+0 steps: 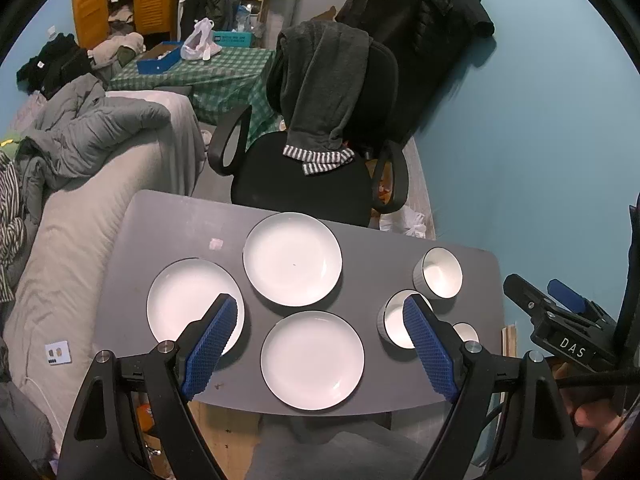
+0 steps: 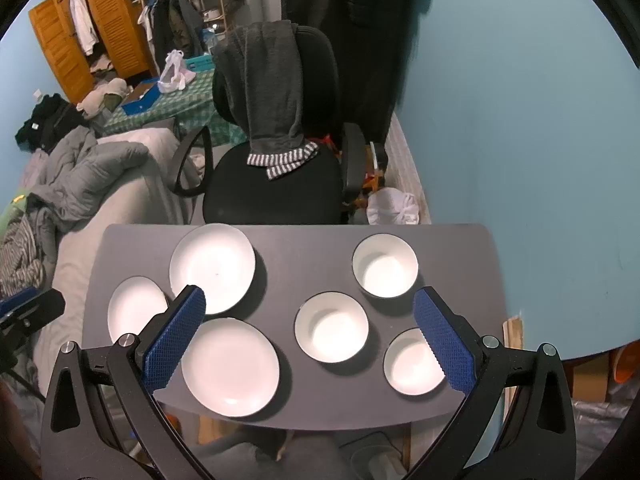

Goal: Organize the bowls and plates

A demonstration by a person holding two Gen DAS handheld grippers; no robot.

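**Plates and bowls laid out beneath two open grippers**

Three white plates and three white bowls sit apart on a grey tabletop [image 2: 312,248]. The plates, far [image 2: 212,268], left [image 2: 136,308] and near [image 2: 230,366], cluster on the left half; the bowls, far [image 2: 385,266], middle [image 2: 331,327] and near [image 2: 412,362], on the right. The left gripper [image 1: 320,340] hangs above the near plate [image 1: 313,360], jaws wide and holding nothing, its blue pads [image 1: 210,346] framing that plate from above. The right gripper [image 2: 310,338] hovers over the middle bowl, jaws equally wide and empty, clear of every dish. A black office chair [image 2: 276,188] draped with a grey garment [image 2: 272,92] stands beyond the tabletop.
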